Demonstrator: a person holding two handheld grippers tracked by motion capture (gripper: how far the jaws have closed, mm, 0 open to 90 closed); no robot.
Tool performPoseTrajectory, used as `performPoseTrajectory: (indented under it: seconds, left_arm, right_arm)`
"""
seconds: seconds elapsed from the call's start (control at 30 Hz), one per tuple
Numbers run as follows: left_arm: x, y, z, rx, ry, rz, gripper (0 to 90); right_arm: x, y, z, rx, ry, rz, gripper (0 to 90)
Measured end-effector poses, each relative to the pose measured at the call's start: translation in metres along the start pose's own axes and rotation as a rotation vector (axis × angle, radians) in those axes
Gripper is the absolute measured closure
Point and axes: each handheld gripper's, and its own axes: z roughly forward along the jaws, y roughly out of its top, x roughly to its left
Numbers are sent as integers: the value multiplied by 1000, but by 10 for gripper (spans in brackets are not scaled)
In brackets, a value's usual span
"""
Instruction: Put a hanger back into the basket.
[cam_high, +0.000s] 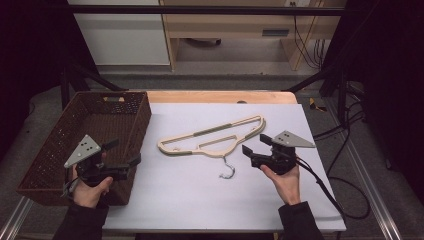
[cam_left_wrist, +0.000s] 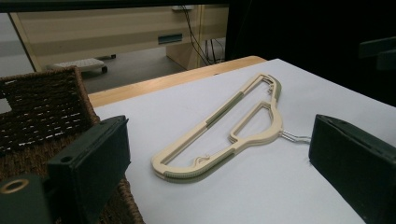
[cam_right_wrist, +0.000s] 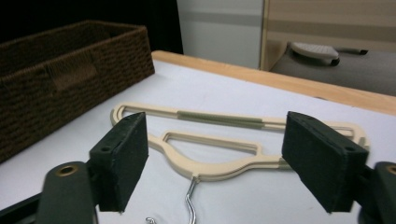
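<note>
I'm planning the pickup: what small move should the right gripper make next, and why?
Probably ease the right gripper forward onto the hanger. Its jaws stand open with nothing between them, and the hanger lies flat just ahead on the white table.

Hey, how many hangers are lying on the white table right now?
1. The cream hanger lies flat near the middle of the white table, to the right of the brown basket, metal hook toward the person. The basket's interior is partly hidden.

High view looks down & fwd over the white-covered worktop (cam_high: 200, 195). Both gripper views sit low, close, facing inward betw. own fingers; all share the flat cream plastic hanger w/ wire hook (cam_high: 212, 136) (cam_left_wrist: 224, 130) (cam_right_wrist: 219, 140) & brown woven basket (cam_high: 75, 145) (cam_left_wrist: 42, 107) (cam_right_wrist: 60, 79).
</note>
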Motion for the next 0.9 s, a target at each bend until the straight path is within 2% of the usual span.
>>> performPoseTrajectory:
  seconds: [0.13,0.23,0.3,0.37,0.4,0.53,0.57,0.67,0.77,0.9]
  left_arm:
    - [-1,-1,1,5,1,2,51]
    - [-1,-1,2,6,0,4,50]
    - [0,-1,3,10,1,3,50]
    - [0,-2,3,10,3,1,50]
    - [0,-2,3,5,3,-1,50]
    - [-1,-1,3,5,4,3,50]
    - [-1,-1,3,6,2,4,50]
    - [-1,-1,2,3,-2,4,51]
    - [-2,-1,3,2,-4,2,52]
    - [-2,-1,4,6,-8,2,52]
  right_arm:
    - [6,-3,21,40,4,-11,296]
    - [8,-4,31,56,5,1,319]
    - [10,-7,46,74,-5,17,360]
    - [10,-8,49,77,-6,19,369]
    - [10,-13,57,107,-20,28,394]
    - [13,-22,67,146,-34,16,428]
    - [14,-28,74,163,-30,22,457]
    - [16,-33,79,184,-24,37,486]
    - [19,-43,89,232,-34,40,558]
    - [20,-53,99,267,-39,47,626]
